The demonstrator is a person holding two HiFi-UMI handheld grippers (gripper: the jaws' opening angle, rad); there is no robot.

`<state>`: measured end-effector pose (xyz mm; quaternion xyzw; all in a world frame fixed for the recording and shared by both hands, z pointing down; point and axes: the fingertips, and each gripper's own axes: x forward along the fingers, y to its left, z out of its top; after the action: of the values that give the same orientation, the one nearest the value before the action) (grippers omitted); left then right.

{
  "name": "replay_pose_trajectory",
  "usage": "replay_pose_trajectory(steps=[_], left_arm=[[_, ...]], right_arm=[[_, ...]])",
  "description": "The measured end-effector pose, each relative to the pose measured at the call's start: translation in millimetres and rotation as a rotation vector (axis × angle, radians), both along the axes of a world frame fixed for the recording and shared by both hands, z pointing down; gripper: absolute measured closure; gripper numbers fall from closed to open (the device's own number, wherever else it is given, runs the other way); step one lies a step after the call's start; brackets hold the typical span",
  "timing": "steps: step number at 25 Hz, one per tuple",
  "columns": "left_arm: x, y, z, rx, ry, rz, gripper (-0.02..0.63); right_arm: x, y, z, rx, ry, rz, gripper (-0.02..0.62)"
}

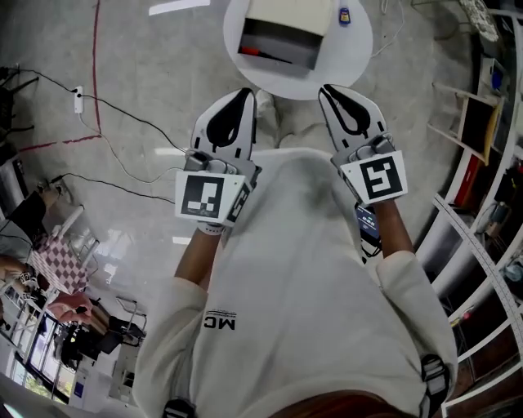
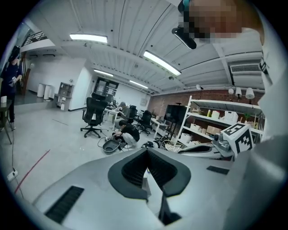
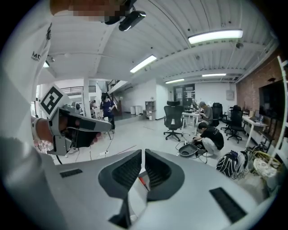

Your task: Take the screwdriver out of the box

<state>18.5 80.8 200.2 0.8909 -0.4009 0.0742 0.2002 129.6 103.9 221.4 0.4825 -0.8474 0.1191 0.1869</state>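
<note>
Left hand-held gripper [image 1: 244,92] and right hand-held gripper [image 1: 328,88] are hovering near, jaws together, empty. Best to be opening one before entering the far box [image 1: 282,31] for the screwdriver [image 1: 263,54].

Both grippers hang side by side short of the desk's [image 1: 359,49] near edge, left gripper [image 1: 245,93] and right gripper [image 1: 327,88] pointing at it with jaws drawn together and nothing in them. On the round white desk the box [image 1: 286,16] lies with its open side facing that edge, the red-handled screwdriver [image 1: 263,54] inside. A small blue item [image 1: 344,15] sits toward the right edge.
</note>
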Motion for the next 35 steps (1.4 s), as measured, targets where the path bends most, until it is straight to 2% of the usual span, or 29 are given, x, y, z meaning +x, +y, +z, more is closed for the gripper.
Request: replay_pose_trajectory(steps=[5,10,14,19,21,26,29,35], left_arm=[[-2,-23,25,-0.059,-0.020,-0.040,0.600],[-1,-36,62,-0.130,-0.046,-0.073,0.600],[2,-32,81,-0.166,-0.068,-0.096,0.600],[1,-37,106,-0.202,-0.090,-0.121,0.600],[-1,-40,112,-0.218,-0.084,-0.137,0.600],[-2,-48,127,-0.226,-0.067,-0.156,0.600],[-2,-51,138,-0.234,-0.067,-0.177,0.600],[-21,-57,157,-0.292,-0.028,-0.289,0.600]], right_arm=[[-11,-39,30,-0.076,0.009,-0.087,0.522],[-25,-68,83,-0.169,0.047,-0.203,0.522],[-35,-73,126,-0.280,0.072,-0.326,0.520],[-49,-87,176,-0.374,0.082,-0.418,0.504],[-57,-92,193,-0.406,0.088,-0.445,0.474],[-74,-107,230,-0.499,0.092,-0.511,0.470],[-80,-116,254,-0.550,0.128,-0.559,0.468],[-95,-127,299,-0.665,0.169,-0.641,0.441]])
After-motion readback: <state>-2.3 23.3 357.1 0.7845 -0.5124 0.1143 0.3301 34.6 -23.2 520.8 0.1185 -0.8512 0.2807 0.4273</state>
